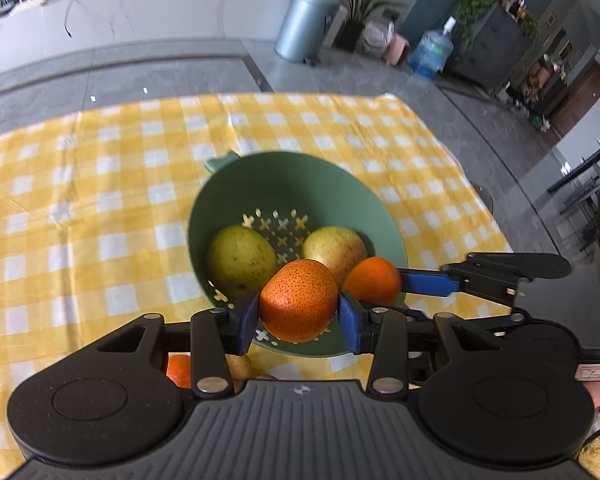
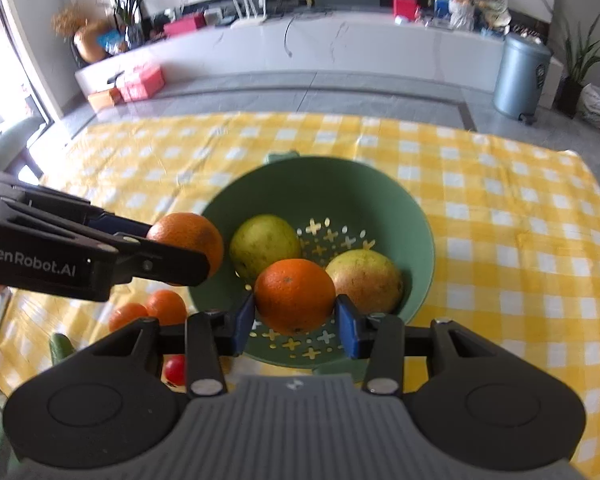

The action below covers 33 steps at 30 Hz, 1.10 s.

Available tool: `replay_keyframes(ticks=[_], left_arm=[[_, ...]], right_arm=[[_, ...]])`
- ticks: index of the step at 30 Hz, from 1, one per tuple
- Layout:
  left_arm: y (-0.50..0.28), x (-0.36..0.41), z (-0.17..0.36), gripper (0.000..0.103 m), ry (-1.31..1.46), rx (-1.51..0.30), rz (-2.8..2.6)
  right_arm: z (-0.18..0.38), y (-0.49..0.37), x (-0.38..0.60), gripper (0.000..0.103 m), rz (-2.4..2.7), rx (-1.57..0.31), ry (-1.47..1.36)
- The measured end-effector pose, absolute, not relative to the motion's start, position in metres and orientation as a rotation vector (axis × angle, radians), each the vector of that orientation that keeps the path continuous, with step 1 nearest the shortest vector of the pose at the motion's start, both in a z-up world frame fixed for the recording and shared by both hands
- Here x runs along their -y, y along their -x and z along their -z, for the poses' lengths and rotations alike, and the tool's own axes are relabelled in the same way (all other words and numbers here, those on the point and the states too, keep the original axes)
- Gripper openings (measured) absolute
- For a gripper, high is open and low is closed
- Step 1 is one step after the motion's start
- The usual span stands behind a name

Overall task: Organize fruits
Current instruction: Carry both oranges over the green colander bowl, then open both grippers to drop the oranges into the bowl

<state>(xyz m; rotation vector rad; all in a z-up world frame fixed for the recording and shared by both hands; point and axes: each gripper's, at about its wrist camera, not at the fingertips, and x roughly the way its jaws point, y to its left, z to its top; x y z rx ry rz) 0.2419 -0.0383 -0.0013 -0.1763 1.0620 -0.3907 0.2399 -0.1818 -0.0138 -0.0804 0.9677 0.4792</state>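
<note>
On the yellow checked tablecloth (image 2: pixel 500 208) stood one green colander (image 2: pixel 380 188), and both grippers were poised over its near rim, each pinching an orange.

Counting from the left in the right wrist view: one green vegetable (image 2: pixel 59 347) lay at the cloth's near edge, too cut off to name. Just right of it sat two small loose oranges (image 2: pixel 156 309) touching each other, and nearer the camera one small red fruit (image 2: pixel 175 368). Inside the colander rested two yellow-green pears, the left pear (image 2: pixel 265 247) against the left wall and the right pear (image 2: pixel 365 280), with a reddish blush, toward the right wall; they lay apart, with cross-shaped holes showing between them.

That made four oranges in all, two loose and two held. The left gripper (image 1: pixel 298 316) had its blue pads pressed against both sides of a speckled orange (image 1: pixel 298 300), held above the colander's near rim. The right gripper (image 2: pixel 296 320) clamped the smooth orange (image 2: pixel 295 295) the same way, in front of the two pears. In the left wrist view, the right gripper's orange sat just right of the speckled one.
</note>
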Motion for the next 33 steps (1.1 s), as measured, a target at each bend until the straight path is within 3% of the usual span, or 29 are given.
replay_keyframes(ticks=[13,30,33], left_arm=[[-0.270,0.050,0.037,0.048,0.151,-1.217,0.359],[-0.276,0.061,0.046,0.049,0.087,-1.241,0.350],[-0.276,0.060,0.046,0.054,0.087,-1.241,0.343]], right_arm=[[0.055,-0.283,0.172,0.041,-0.547,-1.159,0.154],[0.067,-0.287,0.158,0.041,-0.573,-1.205,0.224],[0.066,-0.286,0.158,0.042,-0.574,-1.200,0.229]])
